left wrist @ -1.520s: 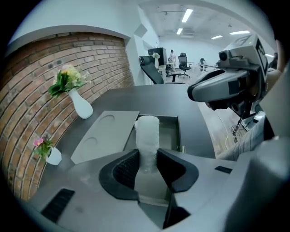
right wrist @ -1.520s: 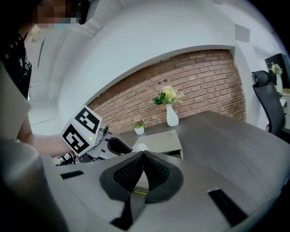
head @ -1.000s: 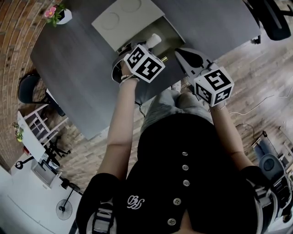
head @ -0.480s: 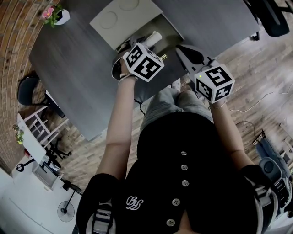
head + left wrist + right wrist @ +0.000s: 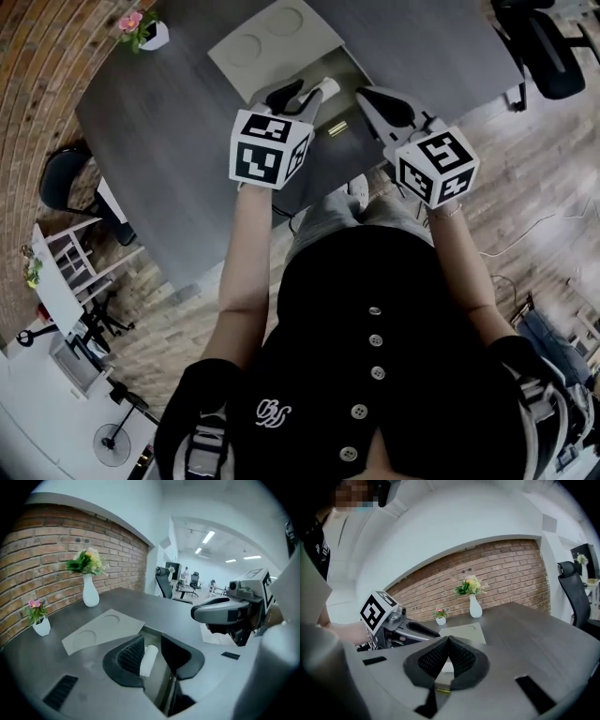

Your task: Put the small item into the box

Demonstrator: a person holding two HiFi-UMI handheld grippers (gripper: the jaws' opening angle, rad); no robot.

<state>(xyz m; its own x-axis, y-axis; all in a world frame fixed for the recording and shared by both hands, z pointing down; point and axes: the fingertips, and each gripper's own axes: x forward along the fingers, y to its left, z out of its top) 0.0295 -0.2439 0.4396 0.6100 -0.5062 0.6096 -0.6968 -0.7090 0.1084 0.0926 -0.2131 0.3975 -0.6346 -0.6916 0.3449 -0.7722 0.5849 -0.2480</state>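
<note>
A small white cylinder (image 5: 325,87) sticks out past the tips of my left gripper (image 5: 305,94). In the left gripper view the cylinder (image 5: 149,660) lies between the ribbed pads, with the left gripper (image 5: 151,641) shut on it. It hangs over the open box (image 5: 161,686), whose light grey lid (image 5: 101,630) with two round dents lies flat behind it. In the head view the box (image 5: 342,117) is just ahead of both grippers. My right gripper (image 5: 367,97) hovers at the box's right side. Its jaws meet at the tips, and the right gripper (image 5: 449,638) holds nothing.
The dark grey table (image 5: 169,131) carries a white vase of flowers (image 5: 90,595) and a small white pot with a pink flower (image 5: 150,33) near the brick wall. A small gold piece (image 5: 337,128) lies in the box. An office chair (image 5: 548,47) stands past the table's far right.
My left gripper has drawn back and turned, its marker cube now lower and further left, with the white cylinder still in its jaws. The right gripper has barely moved.
</note>
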